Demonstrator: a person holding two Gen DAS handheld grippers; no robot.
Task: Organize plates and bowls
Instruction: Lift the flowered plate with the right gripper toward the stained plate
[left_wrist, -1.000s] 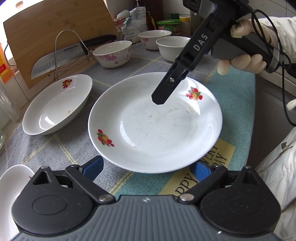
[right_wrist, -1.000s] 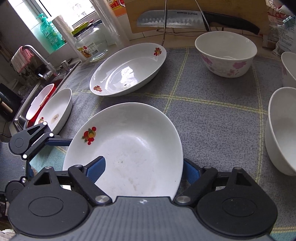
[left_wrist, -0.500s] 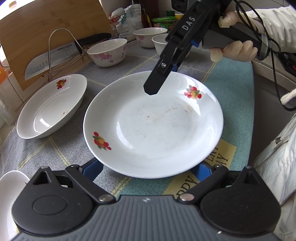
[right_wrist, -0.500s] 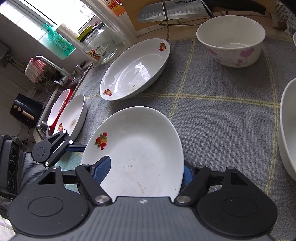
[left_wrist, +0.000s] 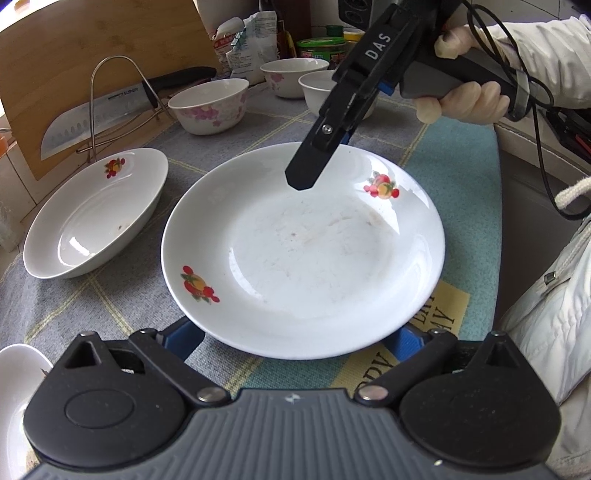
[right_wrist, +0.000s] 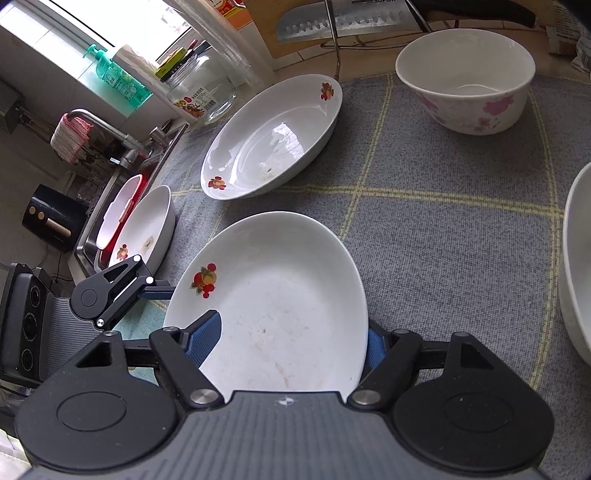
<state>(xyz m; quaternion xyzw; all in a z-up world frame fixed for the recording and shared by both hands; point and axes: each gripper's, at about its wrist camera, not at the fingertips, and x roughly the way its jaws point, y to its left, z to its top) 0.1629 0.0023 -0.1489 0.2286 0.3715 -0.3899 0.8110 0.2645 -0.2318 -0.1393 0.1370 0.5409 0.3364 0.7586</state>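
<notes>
A white plate (left_wrist: 303, 254) with red fruit prints and faint smears sits on the tabletop's grey cloth (right_wrist: 443, 240). The left tool (left_wrist: 295, 338) stands wide around its near rim; the right tool (right_wrist: 291, 338) grips its far rim. Beyond lie an oval dish (left_wrist: 92, 218) and bowls (left_wrist: 208, 105).

Plate (left_wrist: 303, 258), near rim: hidden behind left gripper (left_wrist: 295, 339) body.
Bowl (right_wrist: 578, 266): cut by right edge.
Small dish (left_wrist: 14, 391): cut by left edge.
Mat lettering (left_wrist: 439, 317): partly covered.
</notes>
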